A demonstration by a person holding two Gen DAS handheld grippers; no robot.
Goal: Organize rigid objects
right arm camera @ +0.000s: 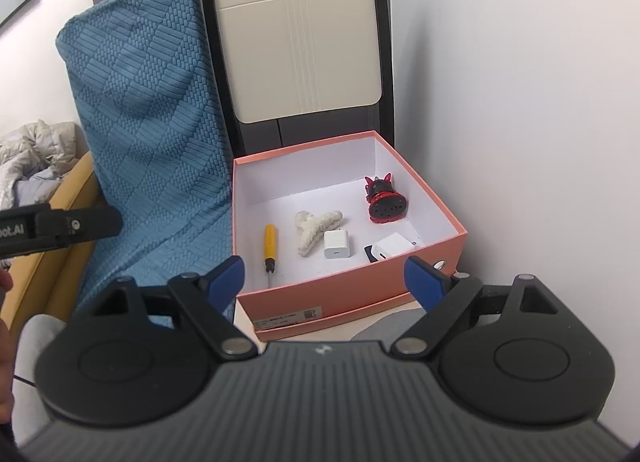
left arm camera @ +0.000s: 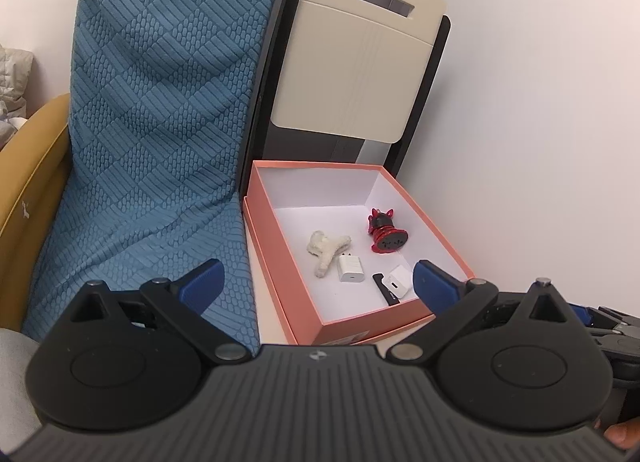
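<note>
box (right arm camera: 352,294): held screwdriver (right arm camera: 270,246), chargers, clip
screwdriver: light, stiff, likely slippery; grasp yellow handle
left gripper (left arm camera: 316,282): jaws wide, empty
right gripper (right arm camera: 324,278): wide, empty

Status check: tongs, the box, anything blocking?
Both tongs open, empty, short of pink box. Screwdriver, coral piece, chargers, red figurine inside. Nothing blocking.

little legible text
white letters ending "ot.ai" stand on the black left gripper (right arm camera: 60,227) at the right wrist view's left edge; the pink box (right arm camera: 352,294) carries a front label (right arm camera: 288,317) too small to read.
</note>
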